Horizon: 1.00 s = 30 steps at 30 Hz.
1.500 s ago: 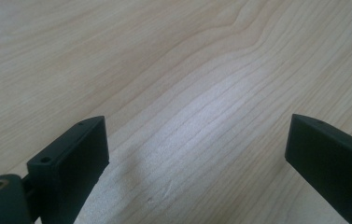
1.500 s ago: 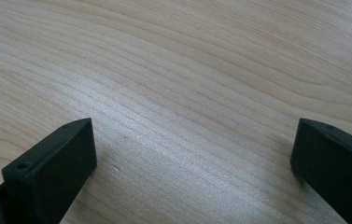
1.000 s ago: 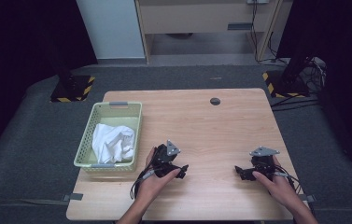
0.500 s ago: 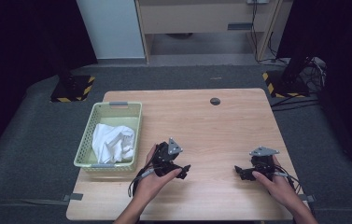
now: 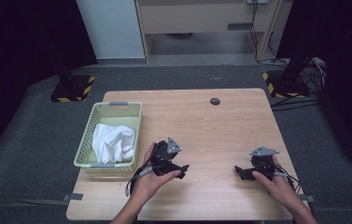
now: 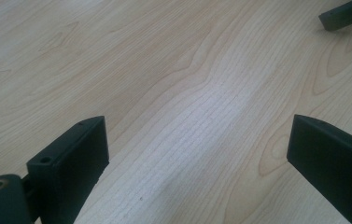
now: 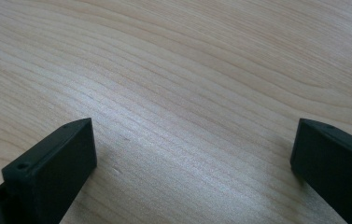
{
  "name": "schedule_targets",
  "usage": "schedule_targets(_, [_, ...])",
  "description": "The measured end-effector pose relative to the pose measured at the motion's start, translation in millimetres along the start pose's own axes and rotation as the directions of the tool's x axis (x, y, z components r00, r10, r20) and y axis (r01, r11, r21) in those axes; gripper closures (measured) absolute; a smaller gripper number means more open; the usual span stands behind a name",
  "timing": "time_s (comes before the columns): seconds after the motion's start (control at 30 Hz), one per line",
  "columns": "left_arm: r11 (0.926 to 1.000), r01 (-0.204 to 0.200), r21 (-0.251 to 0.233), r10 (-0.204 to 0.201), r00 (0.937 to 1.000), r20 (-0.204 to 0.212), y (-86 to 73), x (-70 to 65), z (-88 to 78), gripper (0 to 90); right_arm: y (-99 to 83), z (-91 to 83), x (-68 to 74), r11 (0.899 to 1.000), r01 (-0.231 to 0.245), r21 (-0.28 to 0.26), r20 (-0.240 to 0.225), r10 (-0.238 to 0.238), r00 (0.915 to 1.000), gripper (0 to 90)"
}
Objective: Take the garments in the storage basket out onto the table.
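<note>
— white cloth (image 5: 113, 142) lies crumpled in the pale green basket (image 5: 86, 148) at the bench's left side, so we judge the putting-away done, or not yet begun. we can't tell whether it's one piece or several in that heap.

— and our grippers?

— the left gripper (image 5: 177, 169) rests on the bench (image 5: 220, 126) just right of the basket, its jaws spread wide with nothing between them but bare wood. the right gripper (image 5: 240, 171) sits well apart near the front right, jaws equally wide and empty. both point inward, toward each other.

— what's left, then?

— if the cloth is to come out, everything: we'd have to reach back over the basket's near wall. if it was to go in, we're finished.

— room to move?

— plenty. the whole middle and far half of the bench is bare apart from a small dark round cap (image 5: 215, 101) near the far edge. the tight spots are the basket rim beside our left hand (image 5: 150, 179), and the front edge, which both hands sit close to. our right hand (image 5: 276, 179) also has the bench's right edge nearby.
</note>
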<state>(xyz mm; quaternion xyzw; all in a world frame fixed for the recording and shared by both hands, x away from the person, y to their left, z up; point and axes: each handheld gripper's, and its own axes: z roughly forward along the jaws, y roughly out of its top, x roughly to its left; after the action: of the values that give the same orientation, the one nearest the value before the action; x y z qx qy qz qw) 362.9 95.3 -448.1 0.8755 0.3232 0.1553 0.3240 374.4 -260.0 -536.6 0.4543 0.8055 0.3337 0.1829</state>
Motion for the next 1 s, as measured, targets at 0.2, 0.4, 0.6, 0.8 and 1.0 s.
schedule_targets(0.2, [0.9998,-0.013,0.013,0.014,0.9999,-0.01,5.0,4.7,-1.5,5.9,0.0,0.0,0.3,1.0,-0.002,0.0,0.001,0.002,1.0,0.4])
schedule_targets(0.4, [0.9993,-0.016,0.034,0.017,0.9997,-0.017,11.6,15.8,-2.2,5.9,0.0,0.0,0.3,1.0,-0.002,0.0,0.001,0.002,1.0,0.4])
schedule_targets(0.6, [0.9985,-0.042,0.034,0.043,0.9988,-0.022,21.4,28.5,-13.5,5.7,0.2,0.2,0.1,1.0,0.002,0.0,0.001,-0.002,1.0,0.4])
schedule_targets(0.8, [0.9984,-0.045,0.033,0.047,0.9977,-0.049,29.1,41.5,-23.3,5.5,0.2,0.2,0.2,1.0,0.002,0.0,0.0,-0.002,1.0,0.4])
schedule_targets(1.0, [0.9979,-0.049,0.042,0.051,0.9966,-0.064,31.7,52.9,-27.2,5.5,0.1,0.1,0.3,1.0,0.0,0.0,-0.001,0.0,1.0,0.4])
